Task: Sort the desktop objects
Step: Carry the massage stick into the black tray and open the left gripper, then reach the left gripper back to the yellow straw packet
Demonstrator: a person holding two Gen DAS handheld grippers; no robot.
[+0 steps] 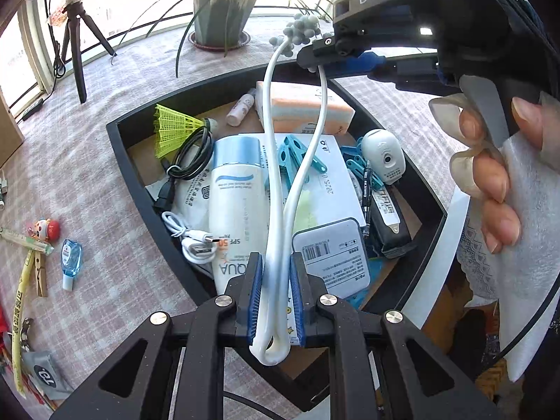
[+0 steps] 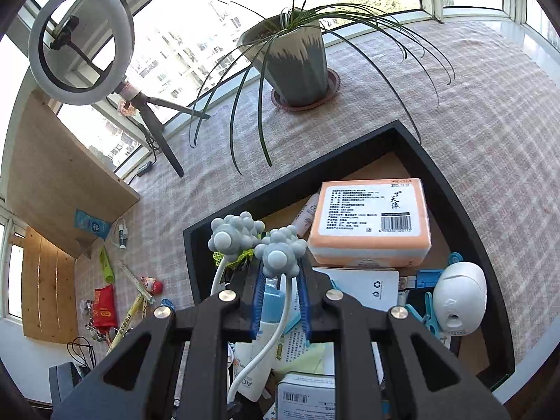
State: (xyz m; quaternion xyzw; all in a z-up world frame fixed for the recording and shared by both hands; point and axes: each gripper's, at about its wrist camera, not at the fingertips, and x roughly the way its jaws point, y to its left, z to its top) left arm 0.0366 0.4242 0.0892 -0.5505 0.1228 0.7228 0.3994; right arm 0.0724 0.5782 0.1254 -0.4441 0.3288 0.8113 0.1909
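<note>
Hanging above the crowded black tray (image 1: 119, 133), both grippers (image 1: 274, 276) (image 2: 281, 280) clamp the white massager (image 1: 276, 182); bare tablecloth (image 2: 472, 122) surrounds.

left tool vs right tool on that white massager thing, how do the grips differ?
The left tool clamps the folded bend of the white massager, both stems between its pads. The right tool closes on a single stem just below one knobby grey head; the other head hangs free beside it. Both tools are shut on the same massager, over the black tray.
</note>
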